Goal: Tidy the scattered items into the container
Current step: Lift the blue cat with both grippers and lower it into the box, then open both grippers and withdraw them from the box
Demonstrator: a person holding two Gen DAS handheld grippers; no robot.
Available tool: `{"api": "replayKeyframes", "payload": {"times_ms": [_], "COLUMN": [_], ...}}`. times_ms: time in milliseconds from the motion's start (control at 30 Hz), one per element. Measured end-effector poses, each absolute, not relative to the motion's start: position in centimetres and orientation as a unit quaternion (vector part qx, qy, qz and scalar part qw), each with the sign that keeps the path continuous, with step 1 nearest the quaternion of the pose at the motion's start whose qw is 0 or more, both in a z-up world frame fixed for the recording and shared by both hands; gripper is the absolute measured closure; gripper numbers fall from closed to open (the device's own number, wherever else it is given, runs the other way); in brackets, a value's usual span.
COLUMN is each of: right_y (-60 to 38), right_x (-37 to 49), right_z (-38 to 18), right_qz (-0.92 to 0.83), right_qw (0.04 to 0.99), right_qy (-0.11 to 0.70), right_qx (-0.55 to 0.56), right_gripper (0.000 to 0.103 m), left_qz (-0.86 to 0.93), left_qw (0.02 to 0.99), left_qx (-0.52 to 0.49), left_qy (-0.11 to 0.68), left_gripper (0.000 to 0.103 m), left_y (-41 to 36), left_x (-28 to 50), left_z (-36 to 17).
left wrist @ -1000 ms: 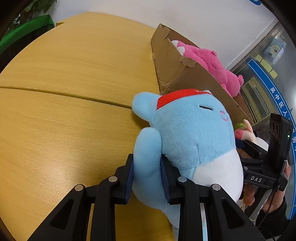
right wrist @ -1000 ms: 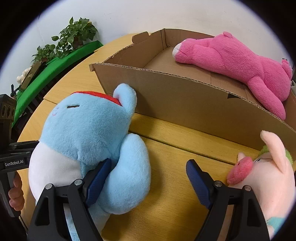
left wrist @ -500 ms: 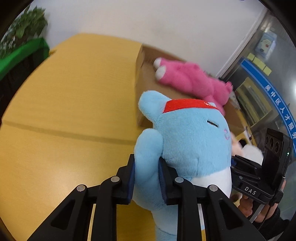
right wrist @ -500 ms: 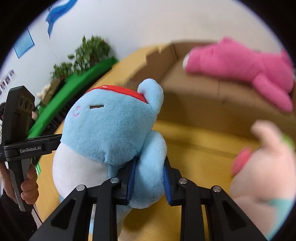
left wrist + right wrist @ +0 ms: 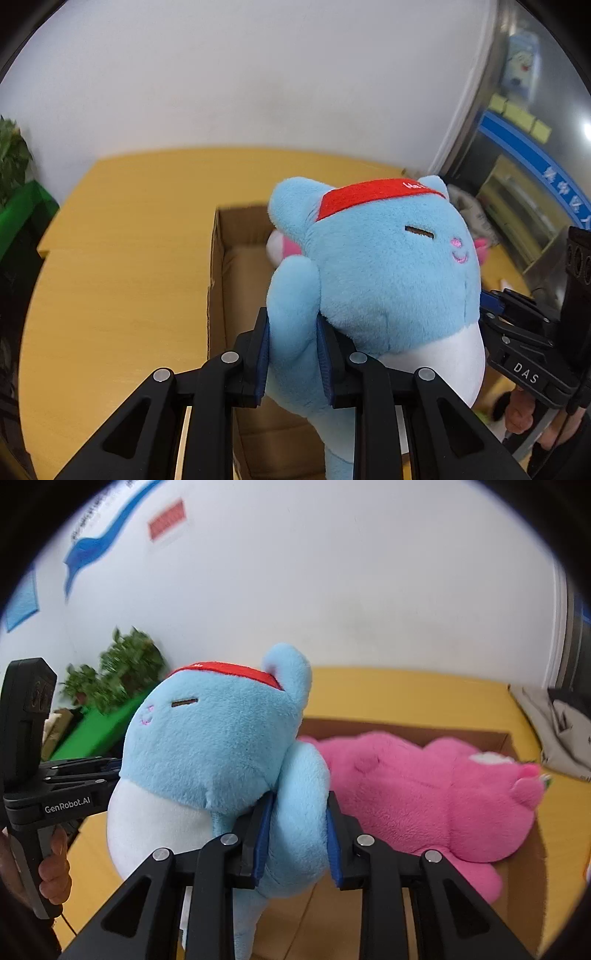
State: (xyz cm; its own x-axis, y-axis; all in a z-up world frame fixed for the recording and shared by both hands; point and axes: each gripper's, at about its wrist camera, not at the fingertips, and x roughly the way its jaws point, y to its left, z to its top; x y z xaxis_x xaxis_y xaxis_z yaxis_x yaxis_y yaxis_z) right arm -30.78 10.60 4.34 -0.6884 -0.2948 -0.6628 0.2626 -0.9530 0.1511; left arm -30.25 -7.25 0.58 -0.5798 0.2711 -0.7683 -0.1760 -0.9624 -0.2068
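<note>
Two grippers share one load: left gripper (image 5: 291,363) and right gripper (image 5: 295,843) each pinch an arm of the blue plush (image 5: 388,280), held above the cardboard box (image 5: 221,280). Pink plush (image 5: 424,794) already lies inside. Blue plush unreleased; further strays not visible.

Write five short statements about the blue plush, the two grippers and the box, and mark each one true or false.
1. Both grippers hold the blue plush. True: the left gripper and the right gripper each clamp one of its arms.
2. The plush lies on the table. False: it hangs in the air above the box.
3. The box is empty. False: a pink plush lies in it.
4. The blue plush wears a red headband. True.
5. The blue plush has a black belly. False: it is white.
</note>
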Motion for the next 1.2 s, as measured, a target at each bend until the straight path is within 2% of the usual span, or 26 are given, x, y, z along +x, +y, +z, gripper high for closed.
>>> {"api": "replayKeyframes", "payload": {"times_ms": [100,200,333,400,433,467,500,533,600,633,733,900,1200], "right_y": [9.9,8.3,6.9,7.0,7.1,7.5,8.0,8.6,10.3,11.0,12.8,14.1,18.0], "right_x": [-33.1,-33.3,-32.8,-32.3,-32.0,-31.5,-30.7,-29.8,-27.5,-26.6,-21.9,-13.8,-5.6], "right_z": [-1.9,-5.8,-6.2,-6.0,-5.5,-5.1,-4.8,-4.2,-2.3,-1.4,1.7,6.3,9.8], "right_qz": [-0.88,-0.849,-0.838,-0.842,-0.845,-0.85,-0.858,-0.865,-0.881,-0.886,-0.91,-0.94,-0.958], "right_qw": [0.149,0.163,0.168,0.153,0.148,0.138,0.124,0.114,0.118,0.12,0.11,0.088,0.035], "right_qy": [-0.019,-0.003,0.027,0.037,0.04,0.045,0.051,0.052,0.03,0.02,0.012,0.024,0.039], "right_qx": [0.45,0.503,0.519,0.516,0.512,0.506,0.496,0.485,0.457,0.447,0.399,0.328,0.283], "right_gripper": [0.078,0.078,0.075,0.069,0.063,0.046,0.037,0.021,0.02,0.02,0.02,0.02,0.02], "left_qz": [0.861,0.866,0.862,0.862,0.864,0.866,0.869,0.876,0.894,0.903,0.923,0.946,0.948], "left_qw": [0.105,0.104,0.092,0.093,0.09,0.091,0.092,0.091,0.081,0.076,0.068,0.053,0.079], "left_qx": [-0.496,-0.488,-0.497,-0.497,-0.495,-0.49,-0.484,-0.471,-0.437,-0.418,-0.375,-0.317,-0.306], "left_qy": [-0.046,-0.036,-0.026,-0.03,-0.033,-0.039,-0.047,-0.054,-0.059,-0.059,-0.054,-0.041,-0.044], "left_gripper": [0.079,0.079,0.077,0.073,0.064,0.064,0.054,0.031,0.011,0.006,0.0,0.0,0.0], "left_y": [-8.1,-8.9,-9.2,-9.6,-9.9,-10.2,-10.3,-10.7,-11.1,-11.2,-10.5,-8.2,-2.8], "left_x": [-31.9,-31.5,-31.5,-30.9,-30.4,-29.8,-29.0,-27.7,-25.4,-23.6,-18.7,-11.4,-5.0], "left_z": [-4.8,-5.2,-4.5,-3.9,-3.2,-2.6,-1.9,-0.9,1.7,3.0,6.3,9.7,9.5]}}
